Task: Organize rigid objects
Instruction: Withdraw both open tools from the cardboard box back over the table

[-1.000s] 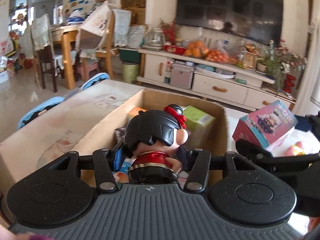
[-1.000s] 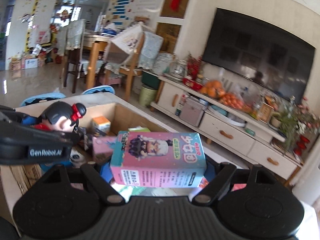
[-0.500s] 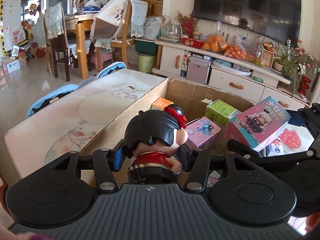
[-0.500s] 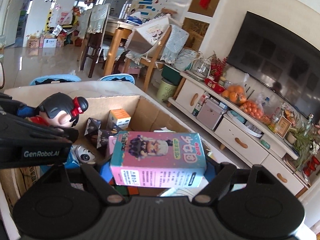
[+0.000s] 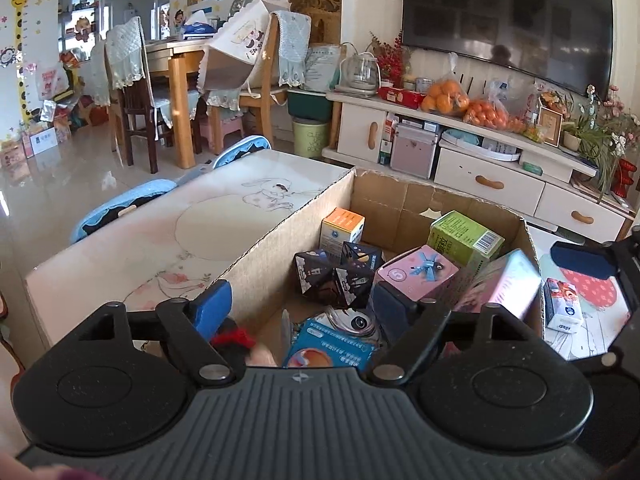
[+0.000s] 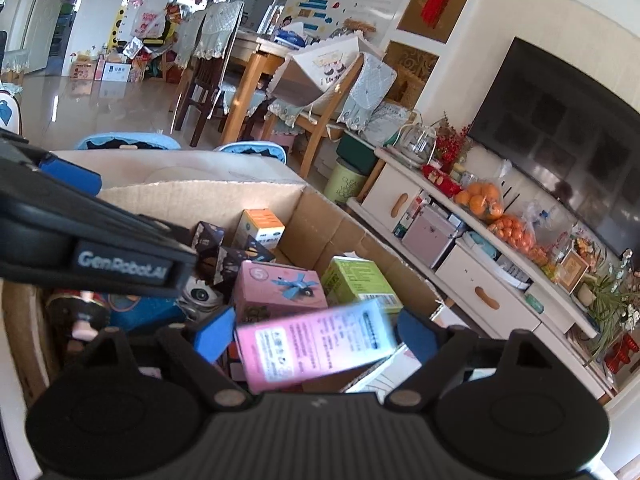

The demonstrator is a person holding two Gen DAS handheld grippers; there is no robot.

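Both grippers opening over the cardboard box (image 5: pixel 280 236): left gripper (image 5: pixel 298 308) wide, doll (image 5: pixel 240 340) dropping at lower centre. Right gripper (image 6: pixel 316 332) releasing the blurred, tilted pink box (image 6: pixel 316 344), centre frame. Risk: it may land on the box's right rim and tip onto the desk (image 5: pixel 132 240).

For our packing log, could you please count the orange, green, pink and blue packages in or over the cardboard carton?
Orange box: 1
Green box: 1
Pink plane-print box and pink blurred box: 2
Blue pack: 1
Total: 5

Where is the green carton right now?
In both wrist views the green carton stands in the cardboard box's far right corner, just behind the pink box with the dragonfly picture.
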